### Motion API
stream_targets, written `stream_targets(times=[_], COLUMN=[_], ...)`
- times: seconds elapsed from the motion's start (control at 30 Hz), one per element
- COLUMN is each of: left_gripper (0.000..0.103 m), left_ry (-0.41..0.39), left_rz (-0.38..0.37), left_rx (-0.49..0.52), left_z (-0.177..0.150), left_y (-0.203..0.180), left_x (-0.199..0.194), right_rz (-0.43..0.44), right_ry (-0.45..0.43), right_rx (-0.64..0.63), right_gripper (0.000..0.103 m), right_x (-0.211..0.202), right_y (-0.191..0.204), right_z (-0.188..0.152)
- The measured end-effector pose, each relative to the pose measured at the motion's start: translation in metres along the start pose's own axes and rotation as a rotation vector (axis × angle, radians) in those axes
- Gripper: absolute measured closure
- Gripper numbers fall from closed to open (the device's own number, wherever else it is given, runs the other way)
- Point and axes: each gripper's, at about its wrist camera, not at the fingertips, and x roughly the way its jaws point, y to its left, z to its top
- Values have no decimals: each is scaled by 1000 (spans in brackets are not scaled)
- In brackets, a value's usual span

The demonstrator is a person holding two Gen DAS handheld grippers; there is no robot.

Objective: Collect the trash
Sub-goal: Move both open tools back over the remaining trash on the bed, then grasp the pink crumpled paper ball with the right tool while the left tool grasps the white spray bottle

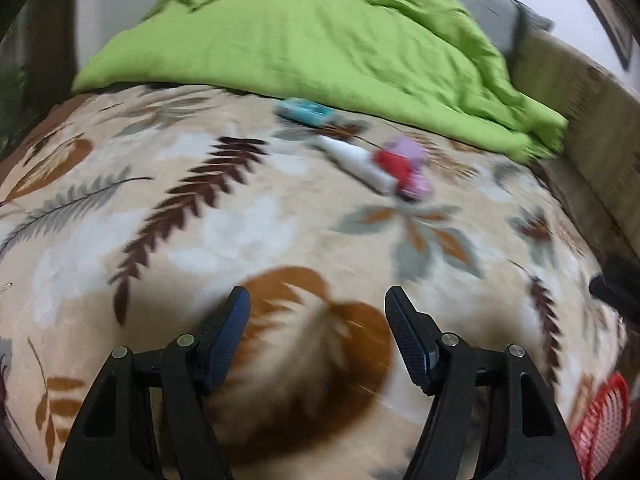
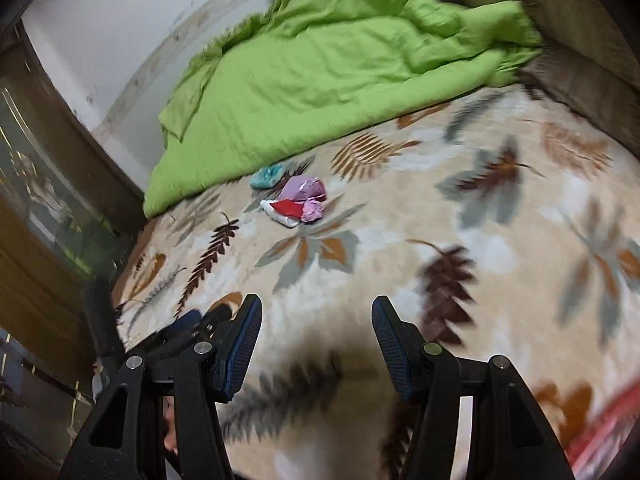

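A small heap of trash lies on the leaf-patterned bedspread point(image 1: 248, 232): a white tube point(image 1: 352, 160), a red wrapper point(image 1: 394, 164), a pink-lilac wrapper point(image 1: 408, 150) and a teal packet point(image 1: 306, 114). The right wrist view shows the same heap, with the red wrapper point(image 2: 288, 207), the lilac wrapper point(image 2: 304, 190) and the teal packet point(image 2: 267, 176). My left gripper point(image 1: 318, 304) hovers open over the bedspread, well short of the heap, with nothing between its fingers. My right gripper point(image 2: 316, 314) is also open and empty, far from the heap. The left gripper's tips point(image 2: 200, 320) show at its lower left.
A crumpled green duvet point(image 1: 312, 36) covers the far side of the bed just behind the trash. A red mesh basket point(image 1: 600, 428) sits at the lower right, seen as a red blur point(image 2: 600, 428) in the right wrist view. A wooden headboard point(image 1: 580, 92) bounds the right side; a wardrobe point(image 2: 44, 208) stands left.
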Motion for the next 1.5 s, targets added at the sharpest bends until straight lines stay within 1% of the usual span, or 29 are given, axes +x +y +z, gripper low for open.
stream_targets(times=[0.03, 0.1, 0.17, 0.23, 0.3, 0.4, 0.43, 0.53, 0.6, 0.67, 0.73, 0.87, 0.93, 0.97, 1.0, 1.07, 1.13, 1.17, 1.2, 1.3, 1.37, 1.4, 1.43, 1.5], left_gripper=[34, 34, 34, 34, 34, 34, 34, 34, 34, 34, 34, 34, 34, 34, 34, 34, 34, 34, 34, 34, 34, 34, 34, 34], left_ry=[-14, -18, -6, -34, -22, -21, -21, -19, -16, -15, -14, -14, -20, -23, -26, -42, -64, -67, -66, -64, -60, -55, -48, -25], left_rz=[34, 72, 67, 55, 55, 43, 42, 41, 42, 39, 34, 16, -7, -20, -29, -23, -2, 1, 1, -6, -9, -18, -28, -76], left_rx=[-3, -9, -17, -11, 2, 0, 0, 1, 1, -2, -8, -28, -66, -92, -115, -154, -179, -193, -208, -249, -257, -260, -263, -277], left_z=[-2, -8, -11, -10, -10, -8, -8, -8, -7, -8, -8, -7, -6, -5, -4, -1, 1, 3, 4, 10, 15, 19, 24, 37], left_y=[5, 10, 14, 13, 12, 12, 12, 12, 11, 11, 12, 15, 21, 26, 31, 39, 47, 51, 55, 63, 64, 63, 62, 61], left_x=[5, 13, 19, 16, 20, 22, 22, 23, 24, 24, 23, 22, 20, 19, 18, 14, 9, 8, 7, 6, 6, 6, 6, 8], right_rz=[4, 14, 7, 3, -29, -57, -50, -47, -66, -81, -94, -104, -100, -82, -33, 23, 122, 154, 162, 118, 19, -7, -5, -6], right_ry=[1, 25, 44, 66, 89, 111, 119, 126, 121, 134, 126, 122, 125, 130, 153, 186, 213, 217, 204, 103, 12, -32, -52, -84], right_rx=[0, -6, 1, 20, 49, 91, 105, 100, 76, 60, 41, 22, 3, -6, -10, -26, 25, 63, 94, 131, 155, 156, 143, 121], right_gripper=[43, 46, 47, 54, 56, 57, 57, 58, 61, 62, 66, 68, 70, 71, 72, 73, 74, 74, 74, 74, 74, 74, 74, 74], right_x=[10, 47, 75, 108, 144, 177, 186, 201, 208, 216, 221, 233, 236, 236, 236, 232, 224, 218, 209, 174, 146, 133, 125, 114], right_y=[2, 7, 10, 9, 3, -6, -8, -3, 3, 6, 12, 20, 28, 32, 38, 46, 47, 45, 41, 34, 31, 32, 34, 39], right_z=[6, 25, 38, 51, 64, 75, 77, 83, 87, 90, 94, 101, 97, 94, 87, 74, 62, 57, 53, 44, 36, 30, 27, 19])
